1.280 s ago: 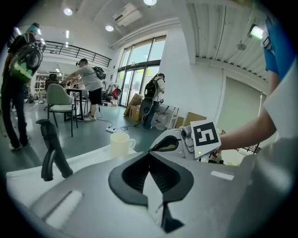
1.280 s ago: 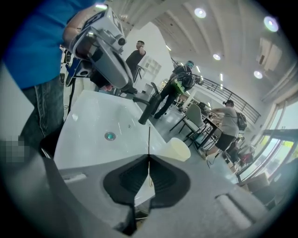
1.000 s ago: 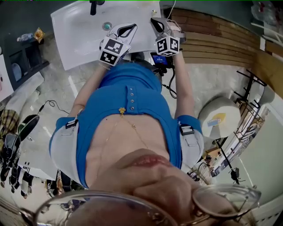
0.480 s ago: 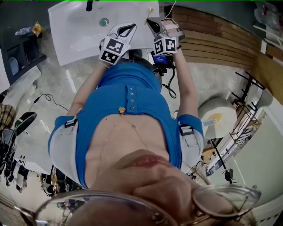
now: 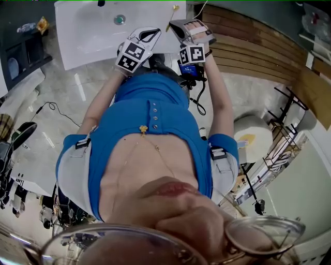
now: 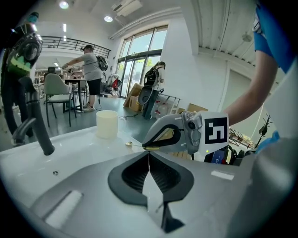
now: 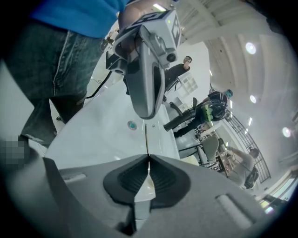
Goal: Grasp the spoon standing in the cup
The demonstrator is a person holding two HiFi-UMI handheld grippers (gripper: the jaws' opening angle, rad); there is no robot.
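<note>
A thin golden spoon (image 6: 130, 144) sticks out level over the white basin (image 5: 93, 36), with my right gripper (image 6: 145, 148) shut on its handle. Edge-on in the right gripper view, the spoon (image 7: 146, 139) is a fine line rising from the closed pads. In the head view the spoon (image 5: 172, 14) points away from the right gripper (image 5: 173, 25). A cream cup (image 6: 107, 123) stands apart on the basin's far side, with nothing showing above its rim. My left gripper (image 6: 149, 154) is shut and holds nothing; it hangs beside the right one (image 5: 154, 32), its tip (image 7: 145, 116) just above the spoon.
A dark faucet (image 6: 33, 116) rises at the basin's left and a green drain plug (image 5: 119, 19) sits in the bowl. Wooden slats (image 5: 258, 46) lie to the right of the basin. People stand at a table (image 6: 88, 69) in the background.
The right gripper has rolled, so the hand's fingers now show on top. Both grippers have shifted slightly over the basin, the left one sinking a little.
</note>
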